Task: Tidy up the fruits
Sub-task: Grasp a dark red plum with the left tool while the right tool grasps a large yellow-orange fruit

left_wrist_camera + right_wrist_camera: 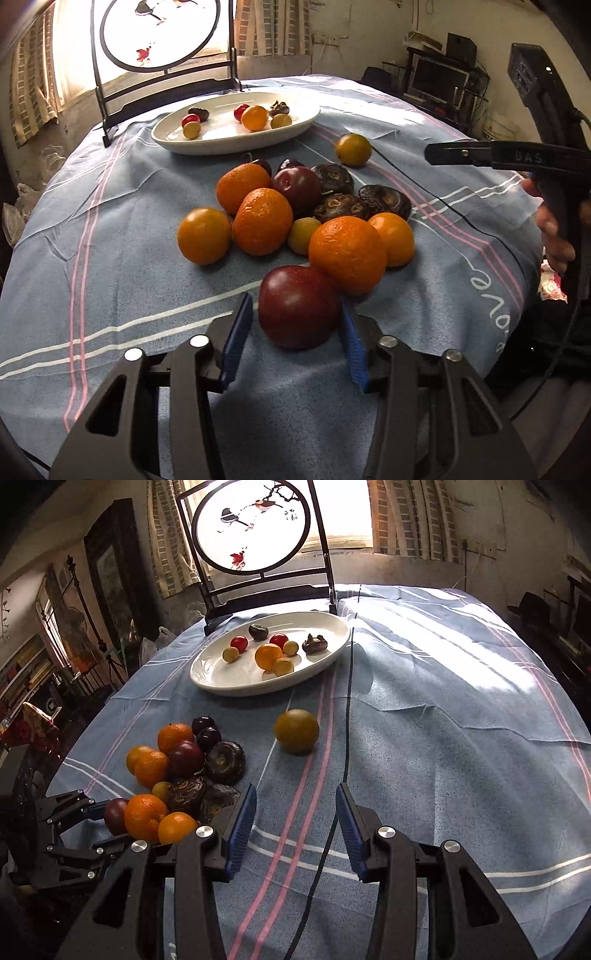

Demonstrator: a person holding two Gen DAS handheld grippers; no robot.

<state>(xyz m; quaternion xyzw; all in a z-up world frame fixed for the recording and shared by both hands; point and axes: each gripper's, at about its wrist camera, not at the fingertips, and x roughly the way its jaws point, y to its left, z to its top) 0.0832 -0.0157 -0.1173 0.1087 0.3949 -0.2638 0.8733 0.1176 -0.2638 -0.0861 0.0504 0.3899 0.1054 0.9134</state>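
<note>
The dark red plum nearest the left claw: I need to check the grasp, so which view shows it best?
The left wrist view: the plum fills the gap between the open left claw fingers. The right wrist view shows only a sliver of it behind an orange.

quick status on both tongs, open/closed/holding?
Left tongs: open, straddling the near plum; no clamp visible.
Right tongs: open, holding nothing, above the tablecloth.

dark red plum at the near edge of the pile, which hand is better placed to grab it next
Left. The left gripper is open with the plum between its fingers; the right gripper is open over bare tablecloth.
</note>
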